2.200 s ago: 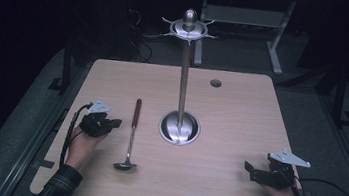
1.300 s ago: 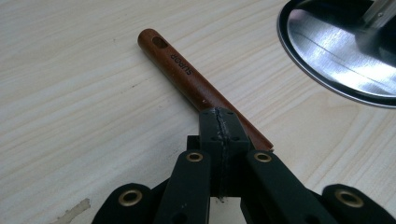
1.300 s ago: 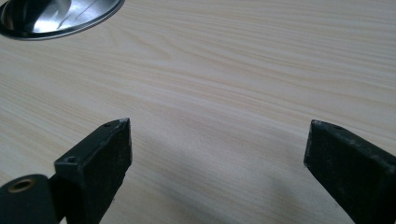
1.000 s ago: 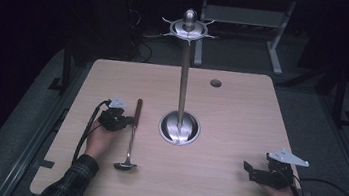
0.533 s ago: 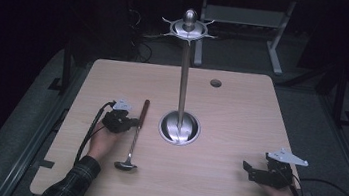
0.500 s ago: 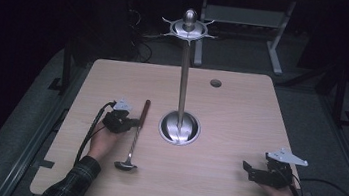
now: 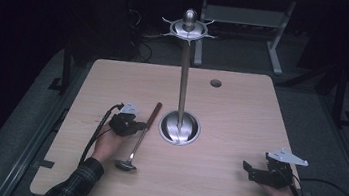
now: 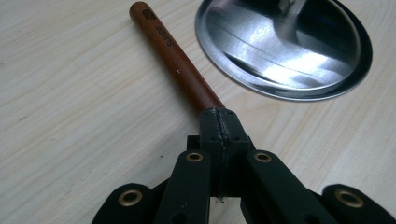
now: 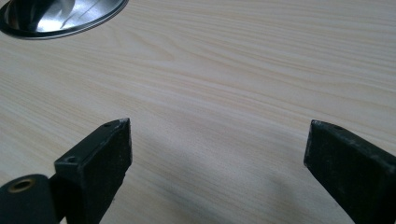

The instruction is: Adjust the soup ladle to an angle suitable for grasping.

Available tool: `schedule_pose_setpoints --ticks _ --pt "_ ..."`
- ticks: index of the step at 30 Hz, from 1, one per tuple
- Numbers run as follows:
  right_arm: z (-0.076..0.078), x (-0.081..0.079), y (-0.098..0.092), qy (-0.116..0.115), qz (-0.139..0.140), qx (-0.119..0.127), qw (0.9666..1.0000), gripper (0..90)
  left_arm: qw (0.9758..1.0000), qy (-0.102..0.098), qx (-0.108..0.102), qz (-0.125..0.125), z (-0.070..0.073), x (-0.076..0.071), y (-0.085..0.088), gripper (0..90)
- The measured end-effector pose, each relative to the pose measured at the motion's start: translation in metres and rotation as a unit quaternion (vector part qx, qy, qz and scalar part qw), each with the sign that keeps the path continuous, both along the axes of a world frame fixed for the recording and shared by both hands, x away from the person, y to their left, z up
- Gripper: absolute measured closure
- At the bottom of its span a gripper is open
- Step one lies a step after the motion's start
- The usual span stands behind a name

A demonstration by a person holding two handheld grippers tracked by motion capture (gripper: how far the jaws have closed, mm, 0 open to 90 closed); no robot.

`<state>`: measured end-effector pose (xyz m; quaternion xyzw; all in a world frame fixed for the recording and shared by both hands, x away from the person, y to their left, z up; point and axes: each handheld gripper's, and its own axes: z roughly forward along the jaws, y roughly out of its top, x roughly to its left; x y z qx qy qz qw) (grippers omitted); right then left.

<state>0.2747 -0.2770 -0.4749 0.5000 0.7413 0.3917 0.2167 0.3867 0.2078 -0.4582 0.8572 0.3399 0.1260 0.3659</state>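
Tabletop close-up: left tool [image 8: 219, 135] shut above ladle handle [image 8: 175, 63] (lettering legible).

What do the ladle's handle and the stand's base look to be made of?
Ladle handle: apparently varnished wood, reddish-brown, smooth, with a stamped mark near its end. Stand base: polished metal, likely steel, mirror-bright with streaked reflections.

Small printed brand word, seemingly "supor", on wooden ladle handle [image 8: 180, 65]

You have a pale wooden tabletop [image 7: 232, 185]. On it lie a wooden-handled ladle [image 7: 142, 133] left of centre and the stand's round steel base [image 7: 179, 127] just beside it.
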Motion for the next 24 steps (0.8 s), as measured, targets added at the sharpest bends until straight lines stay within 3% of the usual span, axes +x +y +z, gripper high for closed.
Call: schedule_pose_setpoints --ticks 12,17,21,24 --pt "0.000 0.000 0.000 0.000 0.001 -0.001 1.0000 7.1 0.9999 0.005 -0.003 -0.016 0.000 -0.003 -0.008 89.8" --pt "0.000 0.000 -0.001 -0.001 0.000 0.000 1.0000 7.1 0.9997 0.024 -0.003 -0.006 0.007 -0.009 -0.007 89.8" --pt "0.000 0.000 -0.002 -0.002 0.000 0.000 1.0000 7.1 0.9986 0.049 0.016 -0.016 0.019 -0.024 -0.008 89.8" --pt "0.000 0.000 -0.003 -0.001 0.000 0.001 1.0000 7.1 0.9962 0.079 0.025 -0.025 0.026 -0.043 -0.008 89.8"
